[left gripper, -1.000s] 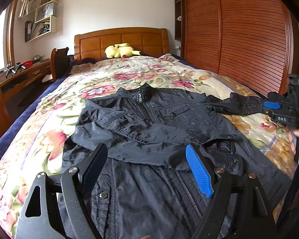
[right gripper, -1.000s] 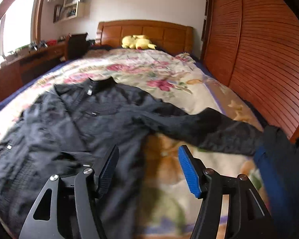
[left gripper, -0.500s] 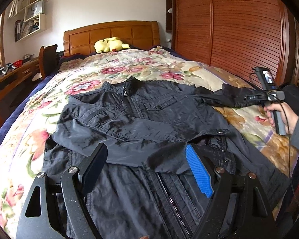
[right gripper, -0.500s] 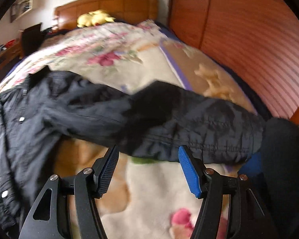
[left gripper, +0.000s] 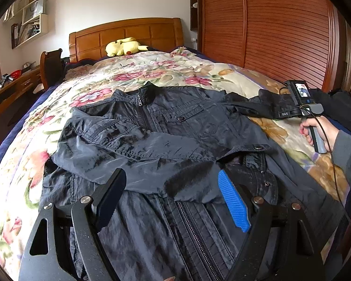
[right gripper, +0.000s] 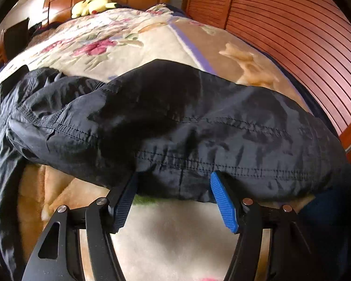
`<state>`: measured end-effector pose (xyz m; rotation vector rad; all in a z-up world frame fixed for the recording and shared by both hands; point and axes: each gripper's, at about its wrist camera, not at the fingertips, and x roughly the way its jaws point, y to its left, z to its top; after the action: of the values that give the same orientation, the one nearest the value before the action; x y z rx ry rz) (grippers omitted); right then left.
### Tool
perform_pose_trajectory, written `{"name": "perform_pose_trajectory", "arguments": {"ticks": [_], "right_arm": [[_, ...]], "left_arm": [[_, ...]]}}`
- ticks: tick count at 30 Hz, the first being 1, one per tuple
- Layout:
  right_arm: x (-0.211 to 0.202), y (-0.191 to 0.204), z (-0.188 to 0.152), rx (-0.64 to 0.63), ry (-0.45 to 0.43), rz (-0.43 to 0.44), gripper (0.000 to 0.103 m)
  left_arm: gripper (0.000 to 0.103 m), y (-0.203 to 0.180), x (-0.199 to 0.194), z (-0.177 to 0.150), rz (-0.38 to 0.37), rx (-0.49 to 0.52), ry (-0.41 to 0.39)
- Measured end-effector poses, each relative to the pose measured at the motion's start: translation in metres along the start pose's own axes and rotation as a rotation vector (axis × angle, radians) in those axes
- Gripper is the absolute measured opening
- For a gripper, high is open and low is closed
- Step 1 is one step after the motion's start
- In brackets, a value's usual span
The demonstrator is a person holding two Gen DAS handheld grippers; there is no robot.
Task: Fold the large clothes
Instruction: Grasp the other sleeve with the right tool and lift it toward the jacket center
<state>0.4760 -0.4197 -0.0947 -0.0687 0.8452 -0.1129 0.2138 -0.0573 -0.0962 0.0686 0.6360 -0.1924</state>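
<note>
Blue and black pads of the right gripper (right gripper: pixel 174 199) stand apart at the near edge of the dark sleeve (right gripper: pixel 199 126), nothing pinched yet. To do this well, I think both pads should slide over the cuff edge, bite only the sleeve and not the blanket (right gripper: pixel 175 234), then carry it across the chest. The left gripper (left gripper: pixel 173 201) is open too, holding nothing, over the jacket (left gripper: pixel 175 128). The jacket lies flat on the bed.
</note>
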Motion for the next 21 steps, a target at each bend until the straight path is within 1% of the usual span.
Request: {"name": "perform_pose_trajectory", "arguments": {"ticks": [2,4,6,8,10,13,15,16,17,18,21], "right_arm": [[0.007,0.002,0.002,-0.021,0.01,-0.006,0.065],[0.014,0.007,0.006,-0.029,0.016,-0.002,0.059],[0.018,0.011,0.007,-0.038,0.016,0.012,0.047],[0.019,0.011,0.007,-0.054,0.018,0.024,0.043],[0.023,0.013,0.008,-0.071,0.02,0.014,0.039],[0.025,0.013,0.009,-0.075,0.022,0.033,0.03],[0.028,0.014,0.011,-0.081,0.022,0.033,0.018],[0.023,0.015,0.008,-0.086,0.02,0.026,0.015],[0.021,0.013,0.008,-0.09,0.016,0.018,0.008],[0.019,0.012,0.01,-0.093,0.007,0.004,0.006],[0.007,0.015,0.014,-0.09,-0.06,-0.037,0.005]], "left_arm": [[0.082,0.0,0.0,0.0,0.0,-0.001,-0.002],[0.082,0.001,0.0,0.0,0.001,-0.002,-0.002],[0.082,0.002,-0.002,0.0,0.001,-0.002,-0.002],[0.082,0.002,-0.002,0.0,0.003,-0.001,-0.001],[0.082,0.002,-0.003,0.0,0.002,-0.001,-0.002],[0.082,0.003,-0.003,0.0,0.008,0.0,-0.004],[0.082,0.004,-0.004,-0.001,0.012,0.001,-0.002],[0.082,0.004,-0.004,-0.002,0.015,0.004,-0.001],[0.082,0.005,-0.004,-0.002,0.018,0.007,0.002],[0.082,0.006,-0.005,-0.003,0.02,0.008,0.004],[0.082,0.007,-0.006,-0.003,0.023,0.008,0.007]]}}
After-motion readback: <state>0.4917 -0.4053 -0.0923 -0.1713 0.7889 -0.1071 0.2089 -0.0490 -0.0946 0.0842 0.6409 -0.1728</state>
